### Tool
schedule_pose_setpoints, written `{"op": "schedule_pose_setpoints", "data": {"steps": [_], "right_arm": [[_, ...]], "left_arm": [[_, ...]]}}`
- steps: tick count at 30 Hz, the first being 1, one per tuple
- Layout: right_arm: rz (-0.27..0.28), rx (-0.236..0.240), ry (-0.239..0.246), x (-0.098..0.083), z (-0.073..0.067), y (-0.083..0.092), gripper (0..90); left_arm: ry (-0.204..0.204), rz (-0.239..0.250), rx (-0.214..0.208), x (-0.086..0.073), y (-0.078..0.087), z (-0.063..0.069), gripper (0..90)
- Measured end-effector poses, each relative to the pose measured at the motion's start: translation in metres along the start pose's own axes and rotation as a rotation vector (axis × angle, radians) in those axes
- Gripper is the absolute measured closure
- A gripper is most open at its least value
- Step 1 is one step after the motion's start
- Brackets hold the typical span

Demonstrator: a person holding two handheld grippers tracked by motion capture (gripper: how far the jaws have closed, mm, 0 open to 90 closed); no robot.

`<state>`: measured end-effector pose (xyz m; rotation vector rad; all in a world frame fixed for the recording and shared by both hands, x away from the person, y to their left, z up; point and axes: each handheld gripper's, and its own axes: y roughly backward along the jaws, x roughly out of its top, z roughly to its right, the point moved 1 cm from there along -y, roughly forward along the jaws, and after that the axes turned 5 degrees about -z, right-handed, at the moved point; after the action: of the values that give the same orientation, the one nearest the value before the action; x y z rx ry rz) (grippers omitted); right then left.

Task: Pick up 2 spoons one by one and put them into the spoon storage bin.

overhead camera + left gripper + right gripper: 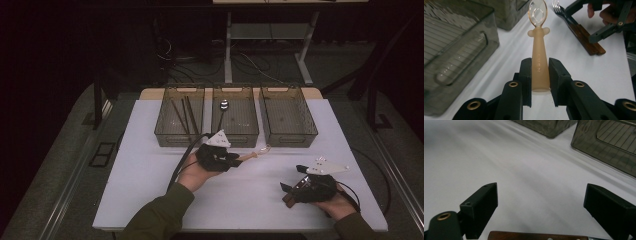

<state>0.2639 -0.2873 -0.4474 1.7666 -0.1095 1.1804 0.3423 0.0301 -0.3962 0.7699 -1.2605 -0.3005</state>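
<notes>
Spoon (539,47), a small one with a thick peach-coloured handle and a clear bowl, sits clamped between the jaws of the left gripper (539,82), whose pads press on both sides of the handle near its butt end. In the high view the spoon (256,153) sticks out from the left gripper (235,159) toward the middle bin (235,116) and hangs in the air just in front of that bin's near wall, above the white table (150,175).

Three smoky see-through bins stand in a row at the far side of the table. Left of the middle bin, the left bin (180,117) holds dark chopsticks (182,115). Inside the middle bin lies a metal spoon (223,107). Right of the middle bin stands the right bin (287,117).

Well in front of the right bin, the right gripper (292,189) rests low near the table's near edge, its jaws spread wide apart and gripping nothing. A wooden-handled fork (579,30) lies on the table right at those jaws; in the right gripper view its brown handle (536,236) lies just under the gap between the two black pads (481,207).
</notes>
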Motion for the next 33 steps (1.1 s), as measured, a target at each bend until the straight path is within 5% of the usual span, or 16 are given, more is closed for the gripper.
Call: {"op": "schedule_pose_setpoints", "data": {"steps": [12,25,33], "right_arm": [[0.004,-0.004,-0.007,0.000,0.000,0.000,11.7],[0.002,-0.001,-0.015,0.000,0.000,0.001,11.7],[0.008,0.002,-0.011,0.000,0.000,0.001,11.7]], "left_arm": [[0.020,0.019,0.047,0.020,0.013,-0.031,73.4],[0.121,0.044,0.142,0.039,0.015,-0.070,73.3],[0.137,-0.028,0.234,0.044,0.003,-0.088,73.3]]}}
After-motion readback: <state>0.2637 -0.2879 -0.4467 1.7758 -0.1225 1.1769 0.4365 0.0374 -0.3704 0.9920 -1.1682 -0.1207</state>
